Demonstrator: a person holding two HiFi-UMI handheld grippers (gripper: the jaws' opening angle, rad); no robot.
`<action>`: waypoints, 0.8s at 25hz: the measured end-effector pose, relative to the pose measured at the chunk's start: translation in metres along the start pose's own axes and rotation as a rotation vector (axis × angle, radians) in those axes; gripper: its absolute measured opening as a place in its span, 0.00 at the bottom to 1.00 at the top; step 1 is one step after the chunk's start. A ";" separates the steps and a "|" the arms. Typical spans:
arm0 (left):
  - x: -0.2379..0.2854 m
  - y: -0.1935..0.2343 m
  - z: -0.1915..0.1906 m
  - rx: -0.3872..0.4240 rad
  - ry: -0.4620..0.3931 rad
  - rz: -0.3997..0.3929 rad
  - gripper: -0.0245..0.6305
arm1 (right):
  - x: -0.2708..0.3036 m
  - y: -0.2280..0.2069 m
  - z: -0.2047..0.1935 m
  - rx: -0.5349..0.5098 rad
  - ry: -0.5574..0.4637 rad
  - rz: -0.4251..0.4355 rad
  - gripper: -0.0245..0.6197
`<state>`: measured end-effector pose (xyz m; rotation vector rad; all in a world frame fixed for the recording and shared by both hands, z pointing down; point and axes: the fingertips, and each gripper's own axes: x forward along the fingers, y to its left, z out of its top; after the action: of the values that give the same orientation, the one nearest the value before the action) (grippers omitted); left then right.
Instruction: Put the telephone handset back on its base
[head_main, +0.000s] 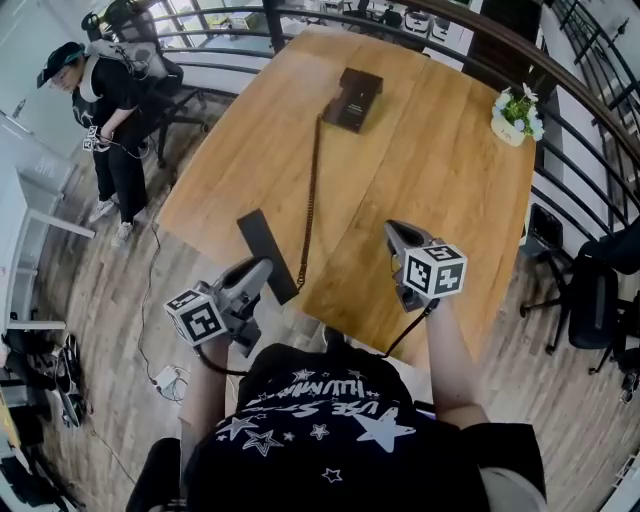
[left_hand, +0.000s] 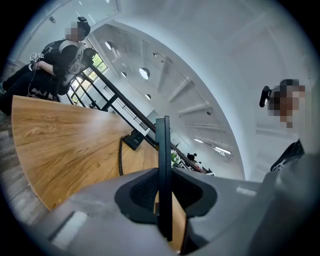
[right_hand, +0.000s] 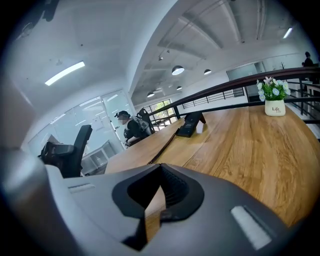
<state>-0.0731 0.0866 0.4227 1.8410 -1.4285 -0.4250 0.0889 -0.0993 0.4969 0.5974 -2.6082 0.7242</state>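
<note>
This is an open-plan office on an upper gallery: a long wooden table (head_main: 430, 190) stands beside a curved black railing (right_hand: 225, 92), with a black swivel chair (head_main: 592, 295) near it. The high white ceiling carries round lamps (right_hand: 177, 70), glass partitions (right_hand: 95, 112) close off rooms, and a desk telephone base (head_main: 352, 98) sits on the table

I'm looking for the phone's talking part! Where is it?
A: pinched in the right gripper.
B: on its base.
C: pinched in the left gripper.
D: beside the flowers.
C: the handset is clamped between the left gripper's jaws, with its cord running to the base far across the table.
</note>
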 end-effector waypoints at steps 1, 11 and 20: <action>0.003 0.003 0.003 0.002 0.004 0.003 0.16 | 0.004 -0.003 0.000 0.001 0.005 -0.003 0.04; 0.029 0.063 0.036 -0.033 0.096 -0.053 0.16 | 0.024 -0.033 0.007 0.082 -0.010 -0.154 0.04; 0.085 0.092 0.094 0.005 0.227 -0.247 0.16 | 0.008 -0.040 0.037 0.144 -0.109 -0.374 0.04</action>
<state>-0.1705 -0.0348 0.4431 2.0072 -1.0559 -0.3207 0.0929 -0.1533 0.4873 1.1591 -2.4458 0.7754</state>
